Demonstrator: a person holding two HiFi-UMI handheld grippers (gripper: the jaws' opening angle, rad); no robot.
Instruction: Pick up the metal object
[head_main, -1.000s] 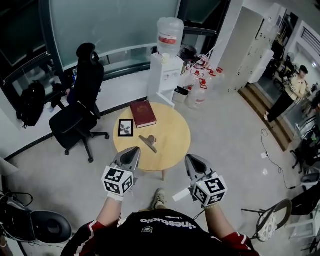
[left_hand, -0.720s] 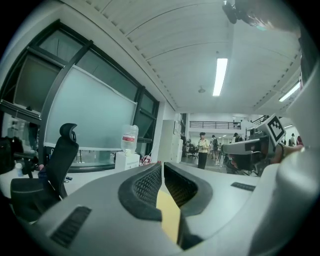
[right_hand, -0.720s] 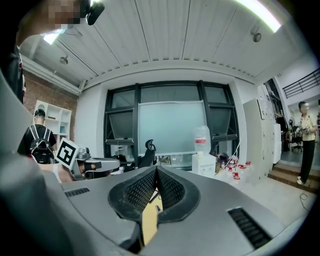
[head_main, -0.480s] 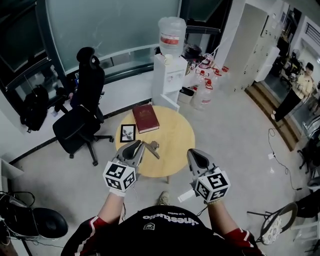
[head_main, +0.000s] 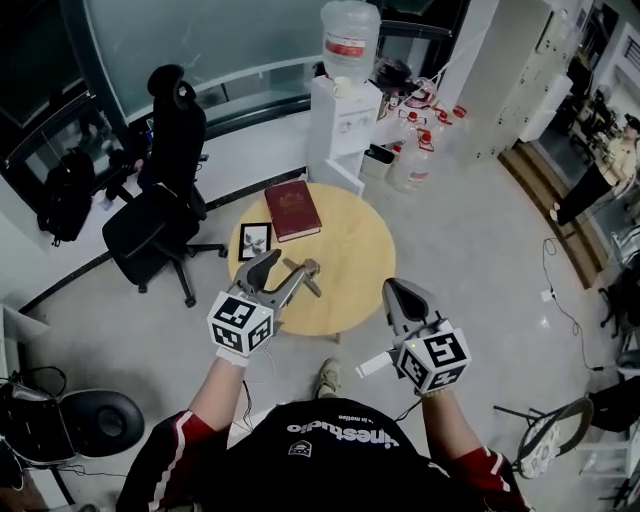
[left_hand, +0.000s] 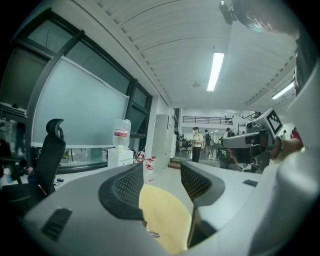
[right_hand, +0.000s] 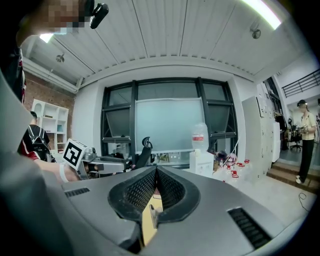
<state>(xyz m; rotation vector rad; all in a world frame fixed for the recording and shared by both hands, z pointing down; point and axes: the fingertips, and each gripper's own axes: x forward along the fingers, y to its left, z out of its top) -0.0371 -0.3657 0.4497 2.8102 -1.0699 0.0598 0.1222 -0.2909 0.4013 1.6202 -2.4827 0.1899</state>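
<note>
Metal object (head_main: 312, 287) lies on the round table (head_main: 355, 245) in the head view, by the tips of the left gripper (head_main: 286, 266). Left gripper view: jaws just opened wide, only the table between, nothing gripped — I'd go lower, straddle it, then close. Right gripper view: right gripper (right_hand: 156, 176) closed up, empty — keep it clear.

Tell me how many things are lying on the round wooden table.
3. A red book at the far side, a framed picture just left of it, the metal object nearer, left of centre. The table's near-left edge is partly covered, so something small may be hidden.
</note>
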